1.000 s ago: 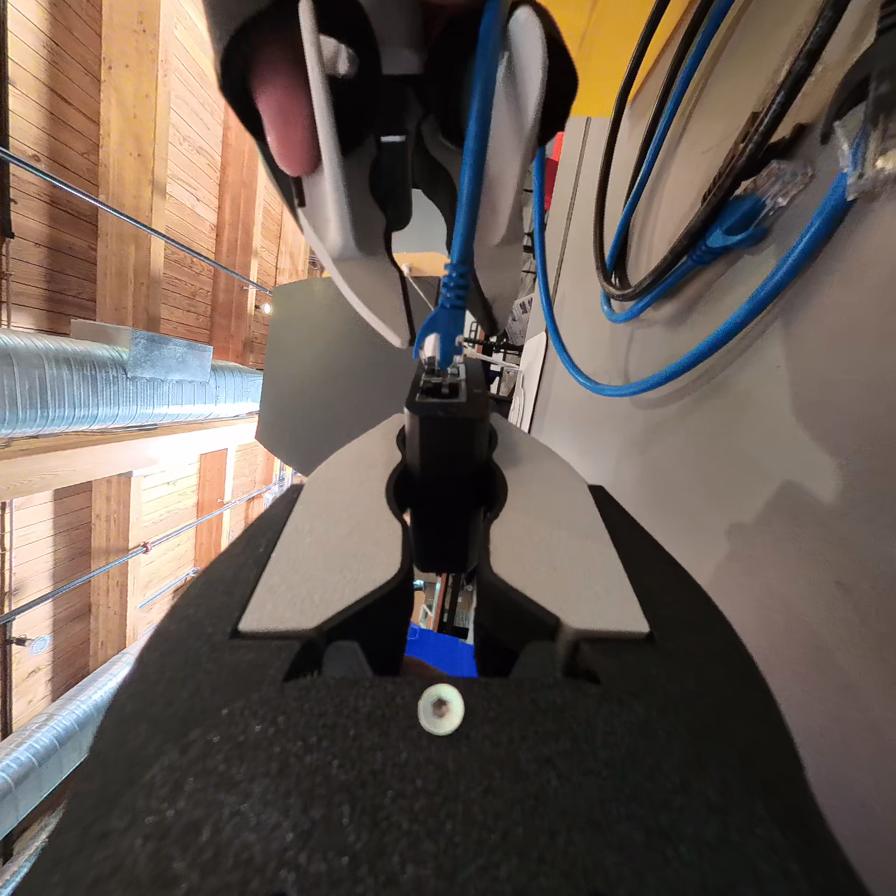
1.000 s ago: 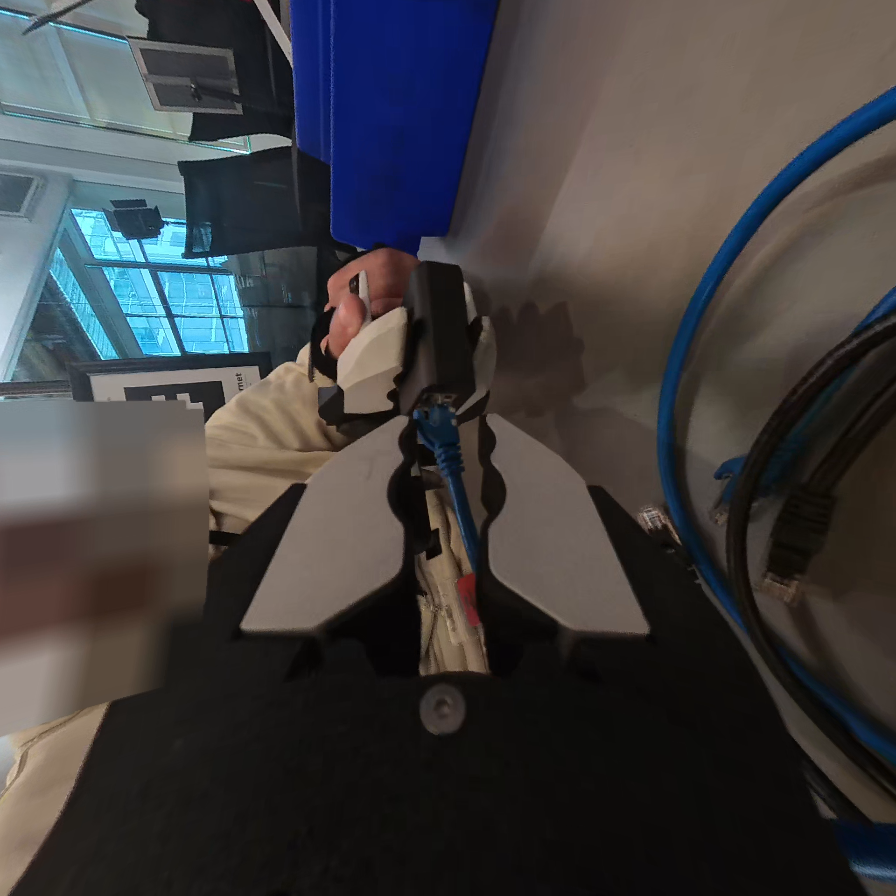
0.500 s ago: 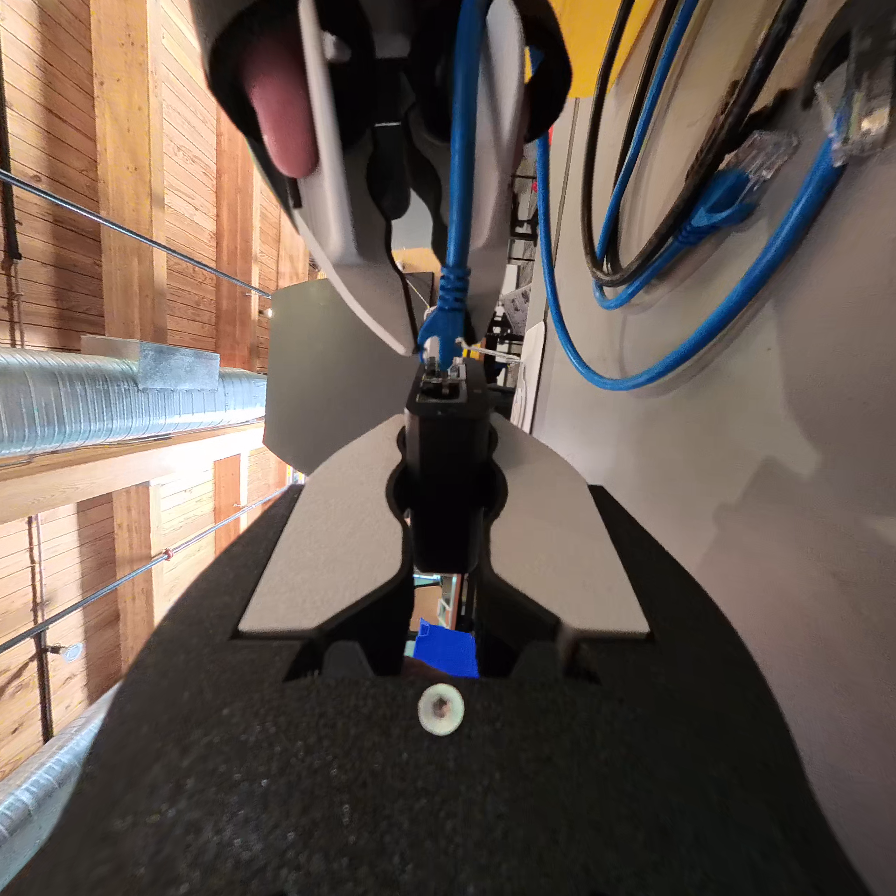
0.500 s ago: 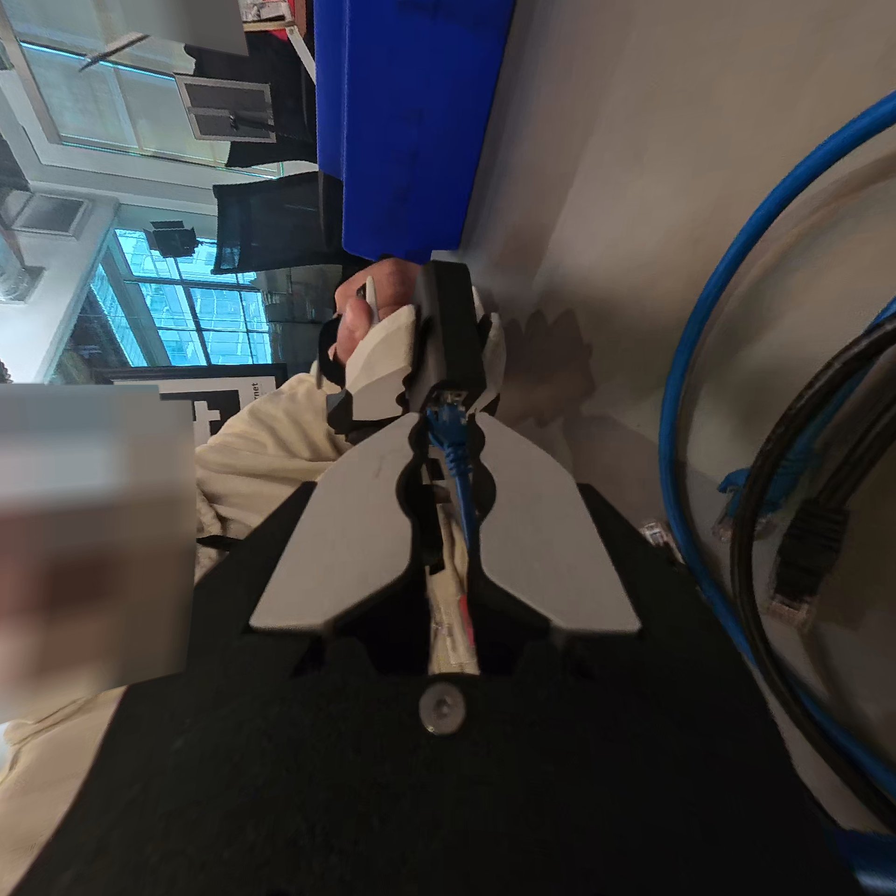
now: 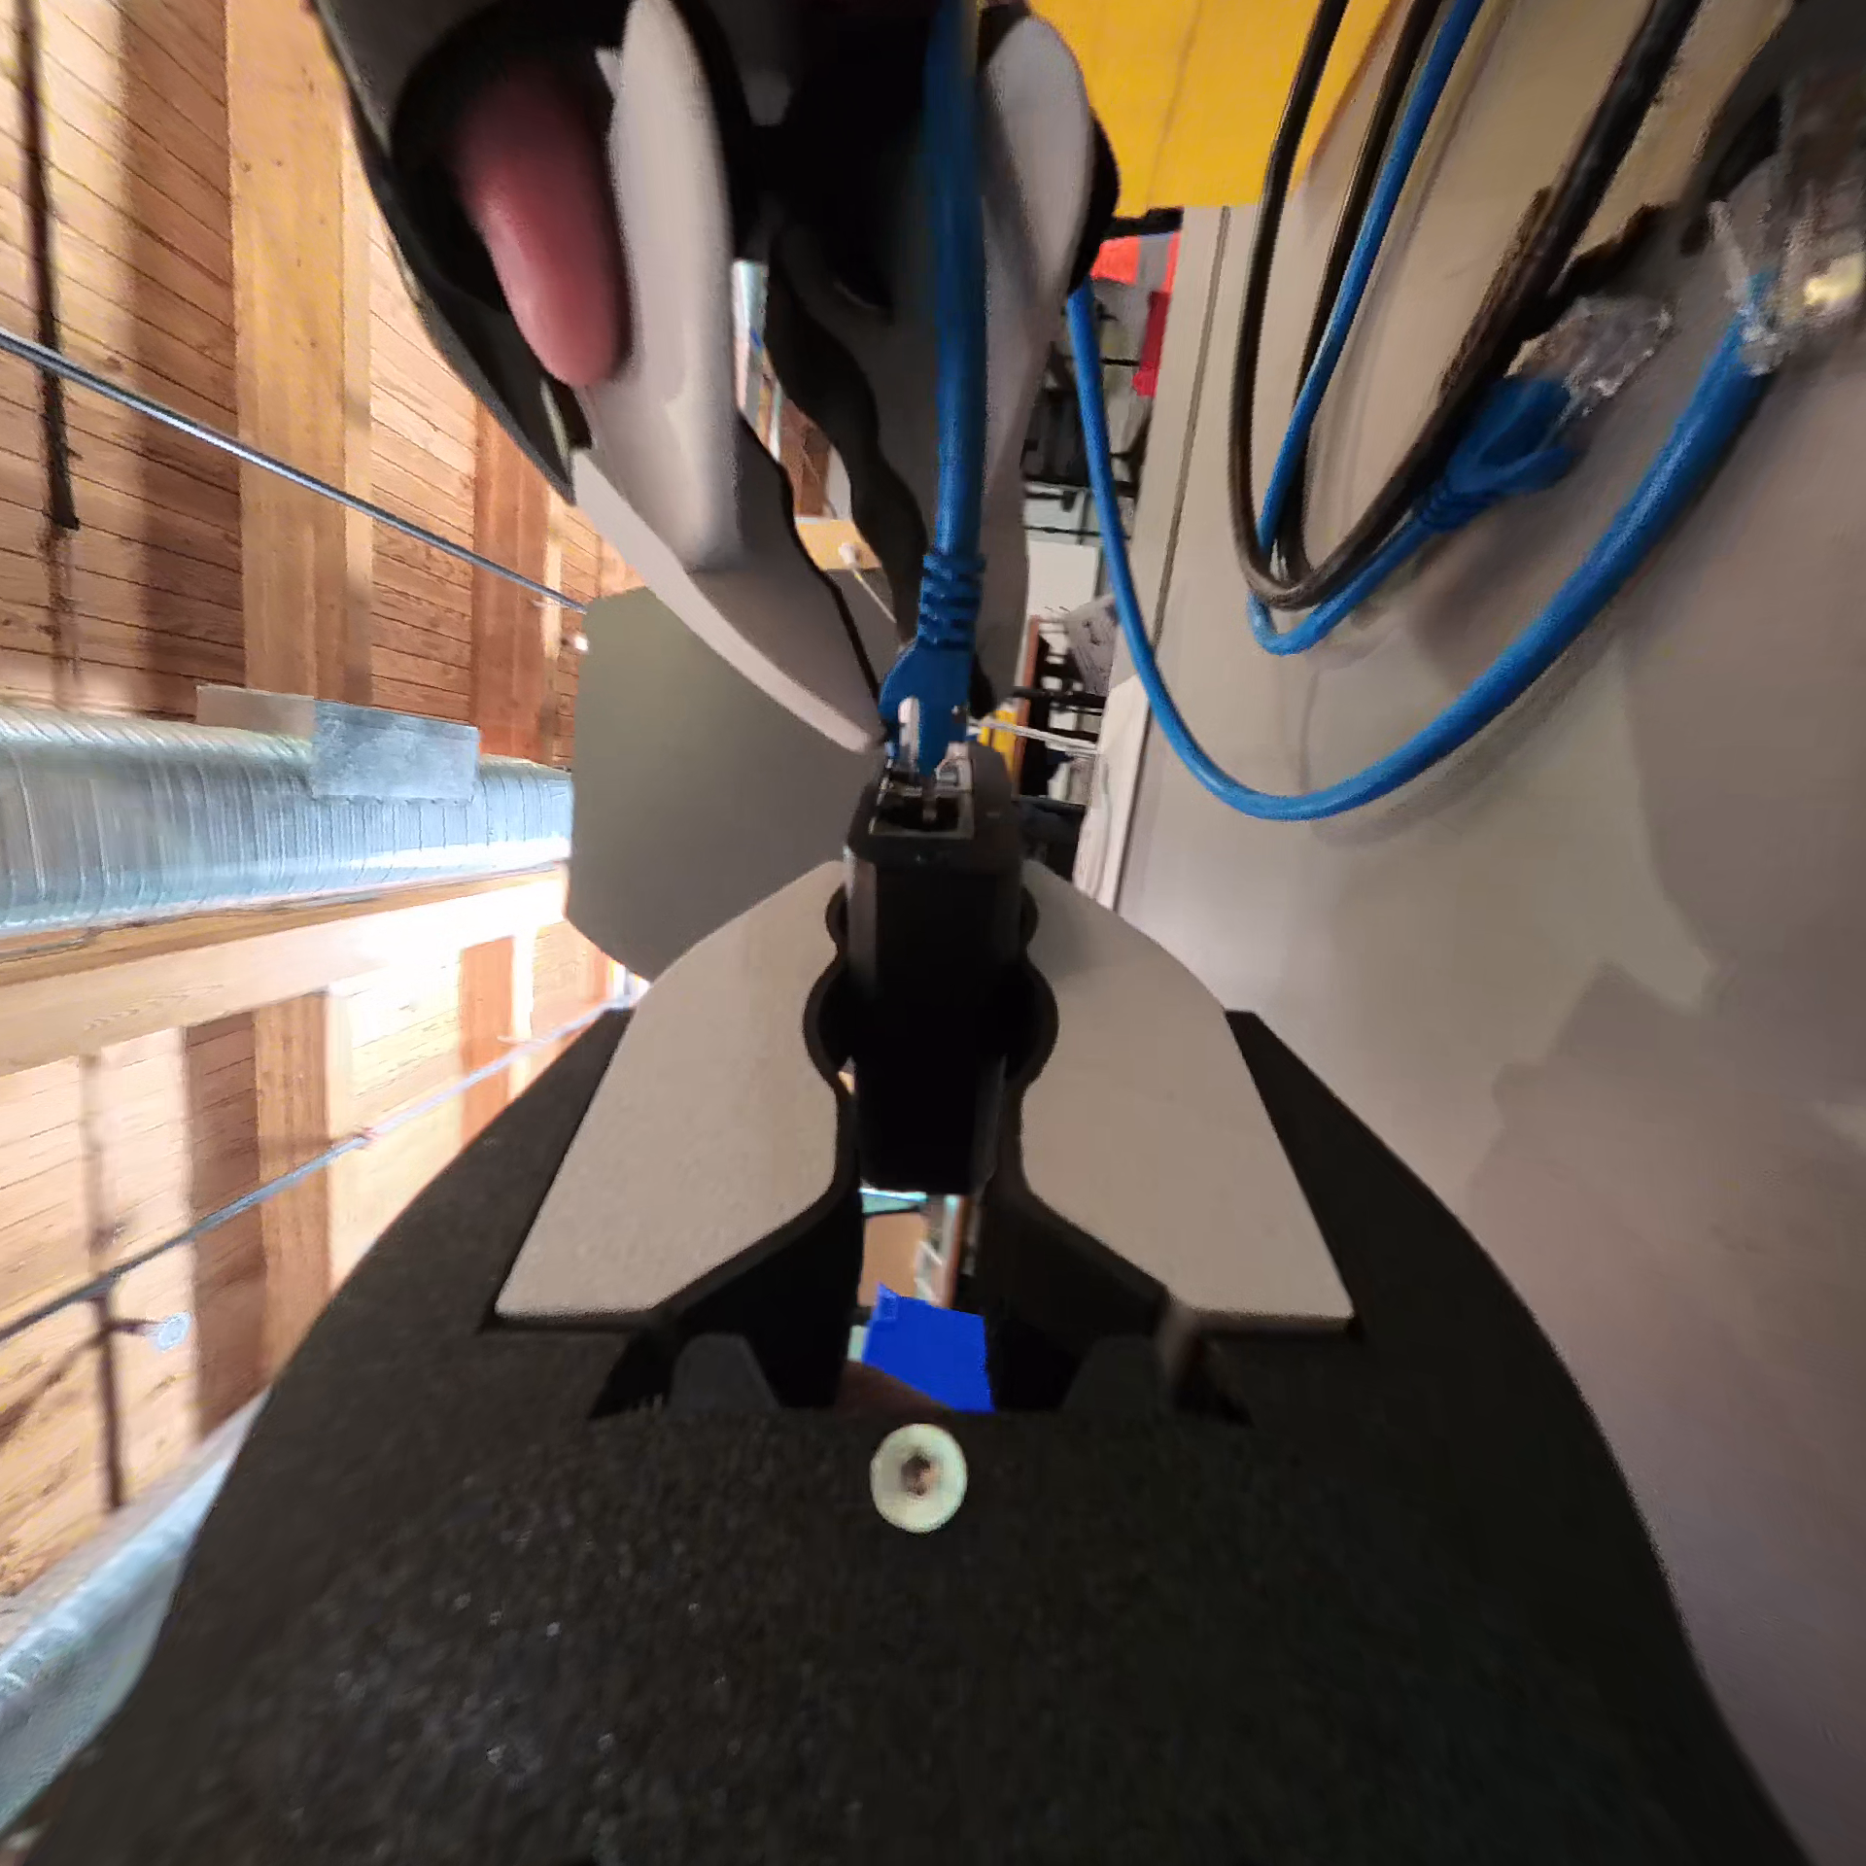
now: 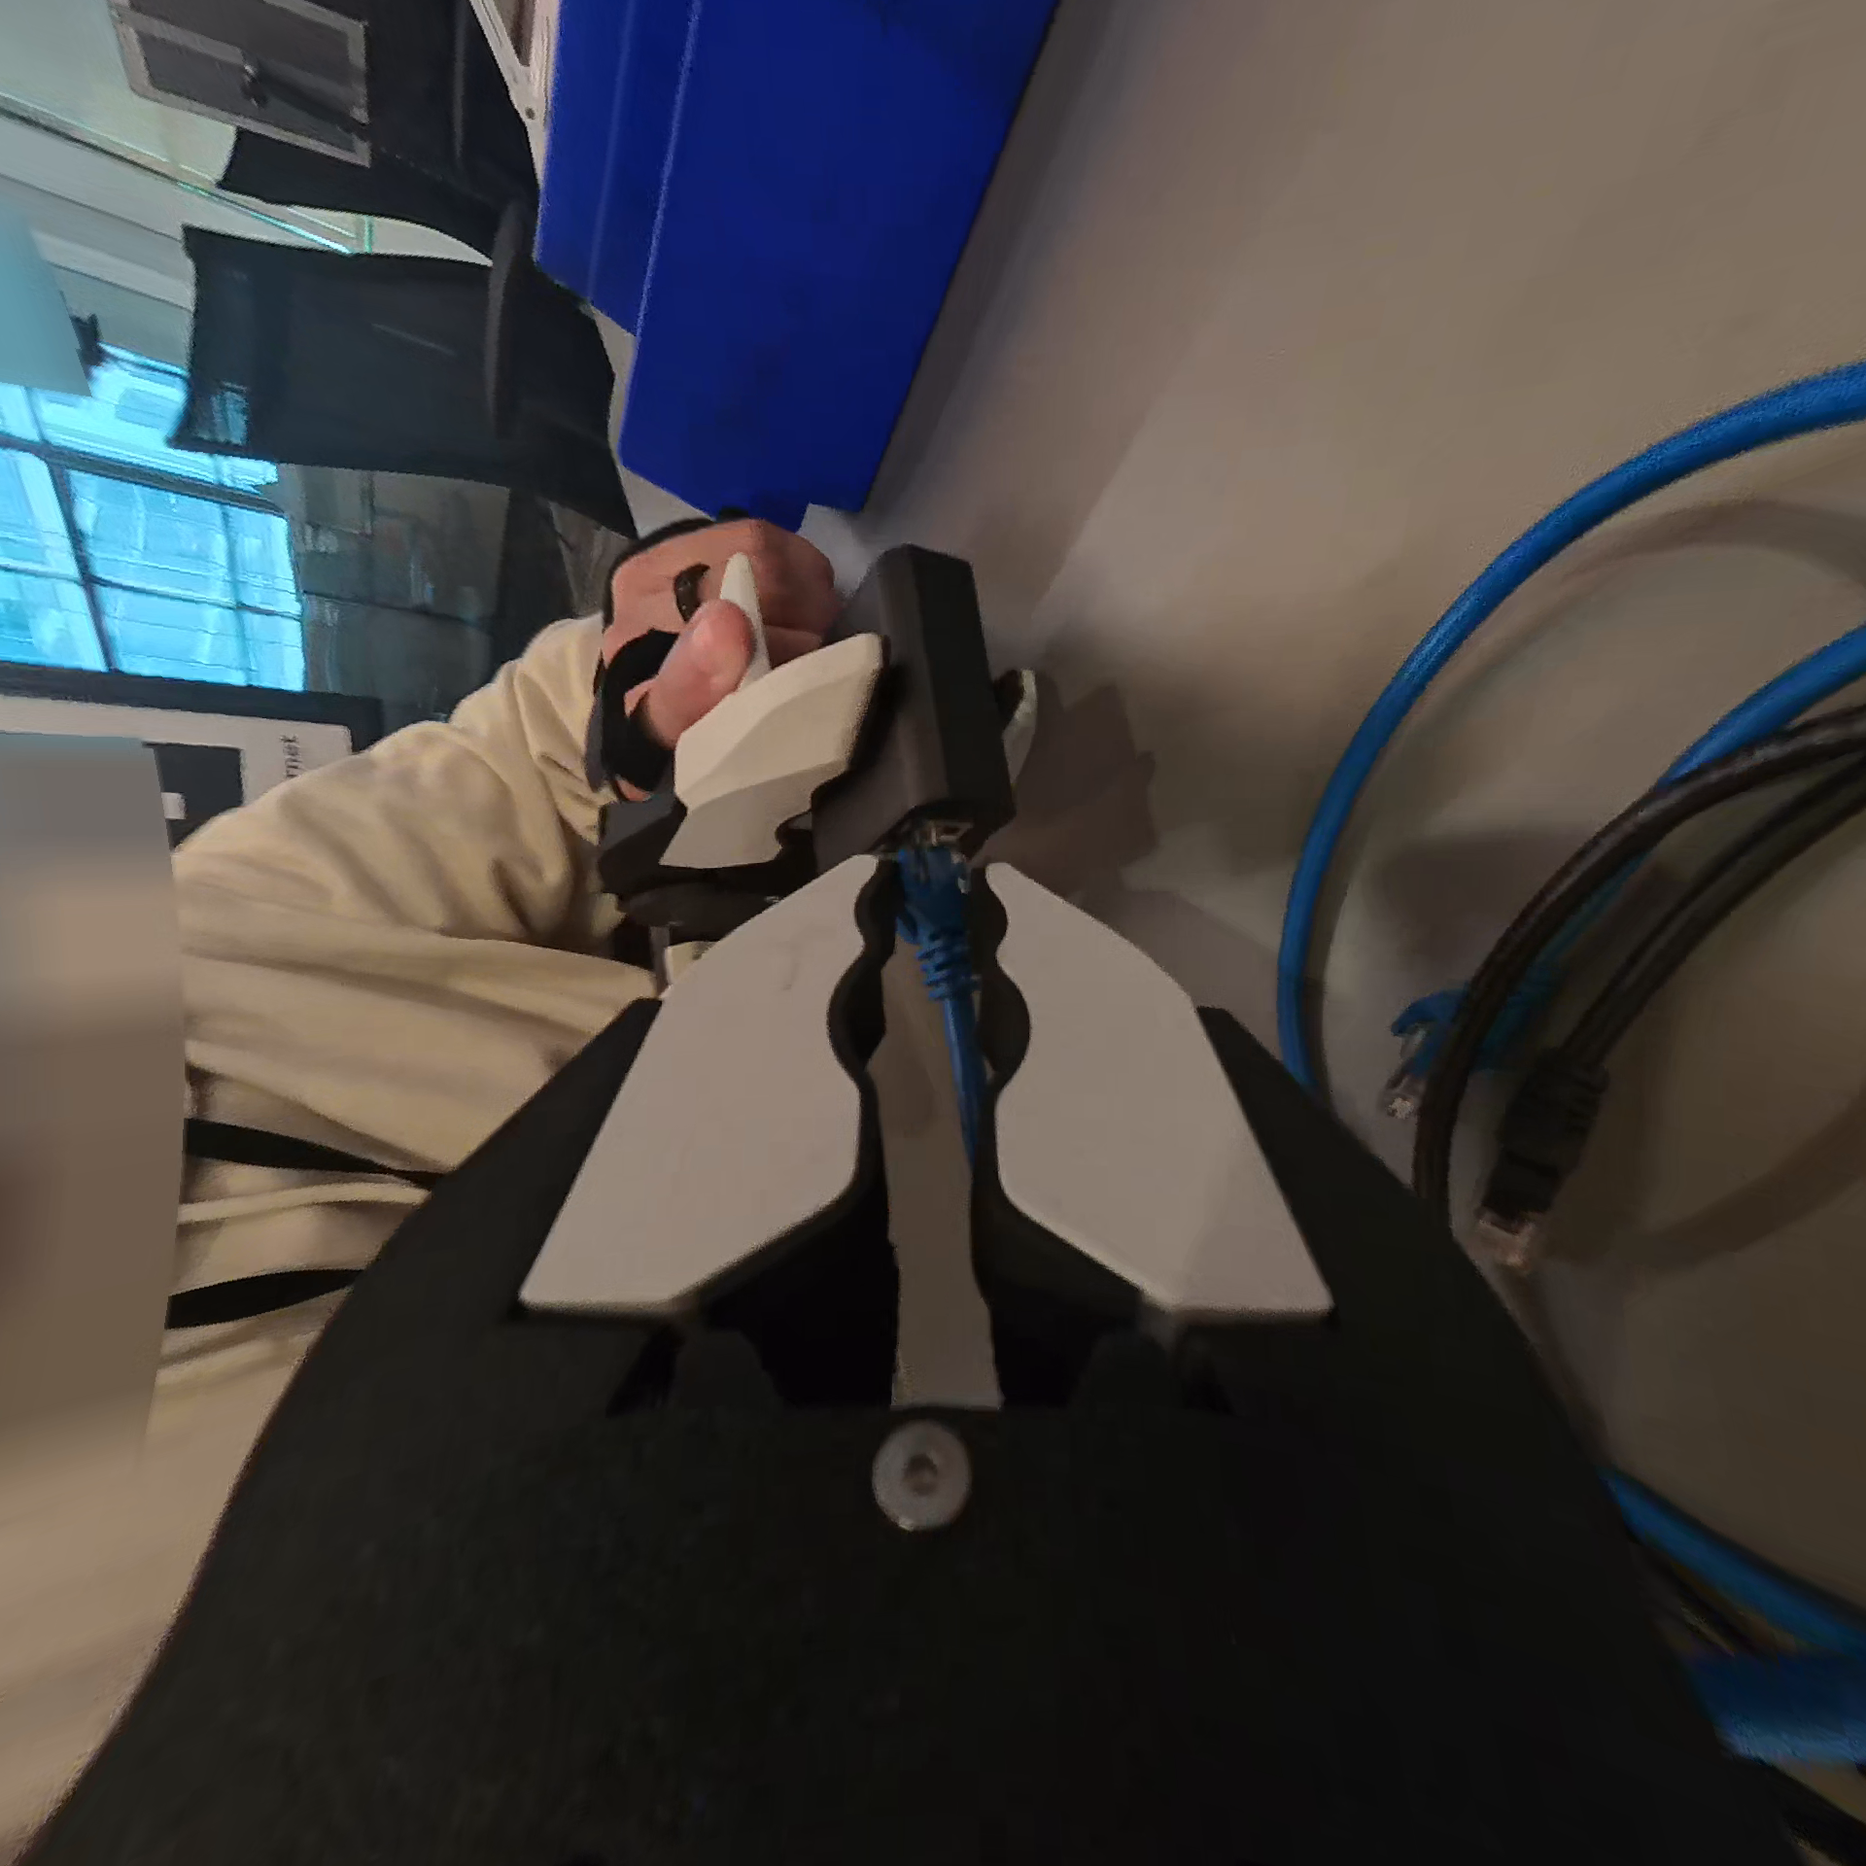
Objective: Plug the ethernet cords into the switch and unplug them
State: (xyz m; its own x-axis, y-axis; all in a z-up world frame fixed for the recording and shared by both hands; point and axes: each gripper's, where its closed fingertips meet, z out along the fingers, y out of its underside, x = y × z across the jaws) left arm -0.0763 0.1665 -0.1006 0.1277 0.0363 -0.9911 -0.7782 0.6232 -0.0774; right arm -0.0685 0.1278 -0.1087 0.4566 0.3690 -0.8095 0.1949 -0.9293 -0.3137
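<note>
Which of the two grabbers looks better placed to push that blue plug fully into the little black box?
Probably the right gripper: it is shut on the blue ethernet cord just behind the plug, in line with the port. The left gripper is shut on the black switch, so it likely just steadies it.

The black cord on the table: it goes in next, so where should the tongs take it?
Grip the black cord's ribbed boot just behind the clear plug tip, flat sides between the fingers, coming from above. The tip lies free, pointing away from the coil.
</note>
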